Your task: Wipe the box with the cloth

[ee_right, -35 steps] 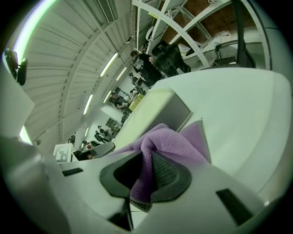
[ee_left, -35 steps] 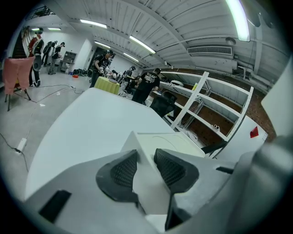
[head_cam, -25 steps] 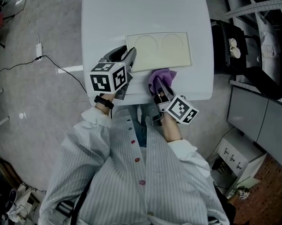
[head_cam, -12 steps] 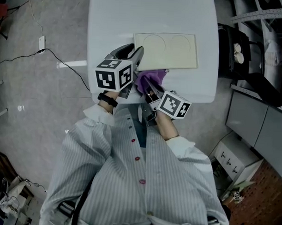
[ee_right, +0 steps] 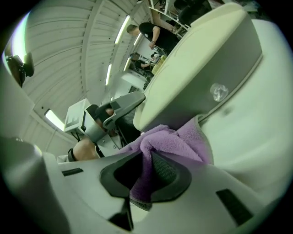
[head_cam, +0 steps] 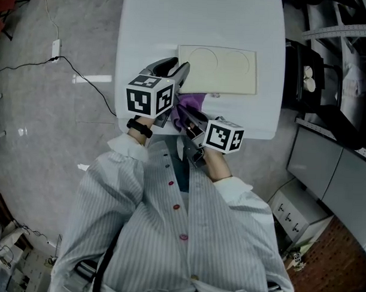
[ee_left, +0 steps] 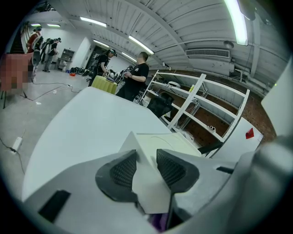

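Right gripper (head_cam: 185, 117), jaws clamped on the purple cloth (head_cam: 192, 102), has swept it leftward along the near edge of the box (head_cam: 220, 69) on the table (head_cam: 151, 27), reaching the corner pinched by the left gripper (head_cam: 178, 70); wiping under way

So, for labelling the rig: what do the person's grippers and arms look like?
Left tongs and right tongs are grey plastic with dark ribbed pads; each carries a white cube with black square markers. Pale pinstriped sleeves; black wristband on the left.
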A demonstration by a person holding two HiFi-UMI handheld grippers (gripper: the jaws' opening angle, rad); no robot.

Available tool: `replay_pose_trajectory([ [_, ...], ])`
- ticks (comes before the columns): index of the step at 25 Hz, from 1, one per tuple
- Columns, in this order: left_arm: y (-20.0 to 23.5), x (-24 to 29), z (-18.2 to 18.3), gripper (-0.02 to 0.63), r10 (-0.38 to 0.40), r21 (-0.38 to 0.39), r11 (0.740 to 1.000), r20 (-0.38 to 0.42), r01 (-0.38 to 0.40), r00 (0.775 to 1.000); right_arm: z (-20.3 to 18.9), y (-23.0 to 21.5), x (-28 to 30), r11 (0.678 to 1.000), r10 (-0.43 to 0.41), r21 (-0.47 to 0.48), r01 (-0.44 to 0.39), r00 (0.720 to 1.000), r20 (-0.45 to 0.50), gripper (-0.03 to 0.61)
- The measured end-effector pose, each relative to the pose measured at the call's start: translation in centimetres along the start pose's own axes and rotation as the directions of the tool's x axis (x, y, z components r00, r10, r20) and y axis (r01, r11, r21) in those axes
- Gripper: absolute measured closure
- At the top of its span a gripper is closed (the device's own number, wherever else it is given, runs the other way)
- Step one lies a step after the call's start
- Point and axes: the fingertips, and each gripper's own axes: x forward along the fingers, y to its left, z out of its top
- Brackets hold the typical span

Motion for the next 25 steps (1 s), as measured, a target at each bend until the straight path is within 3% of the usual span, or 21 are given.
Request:
replay_pose_trajectory([
  [7, -0.8, -1.2, -0.3, 0.491, 0.018, 0.003, 1.000, 0.008, -0.018, 1.000, 3.1, 2.2, -7.1, 0.969, 0.033, -0.245, -0.038, 0.999, -0.028, 0.520],
  [11, -1.9, -2.3, 0.4, 0.491, 0.039, -0.025, 0.999, 0.036, -0.038, 0.999, 10.2, 5.5, -10.4, 0.903, 0.074, -0.422, -0.079, 0.997, -0.028, 0.521],
  [16, -4.6, -5.0, -2.3, 0.491, 0.007, -0.027, 1.000, 0.031, -0.006, 0.999, 14.4, 10.5, -10.0, 0.746, 0.114, -0.652, -0.136, 0.991, -0.077, 0.520],
  [20, -6.6, -4.7, -2.5, 0.491, -0.005, -0.029, 1.000, 0.027, 0.006, 1.000, 17.2, 13.6, -5.2, 0.578, 0.099, -0.774, -0.258, 0.964, -0.248, 0.520],
  [23, -8.0, -4.2, -2.7, 0.491, -0.001, -0.028, 1.000, 0.037, 0.002, 0.999, 15.7, 15.2, -0.8, 0.438, 0.030, -0.799, -0.413, 0.894, -0.447, 0.520],
  [25, -8.6, -3.7, -3.0, 0.492, 0.006, -0.025, 1.000, 0.043, -0.005, 0.999, 13.2, 15.1, 1.9, 0.357, -0.060, -0.774, -0.522, 0.814, -0.577, 0.520],
])
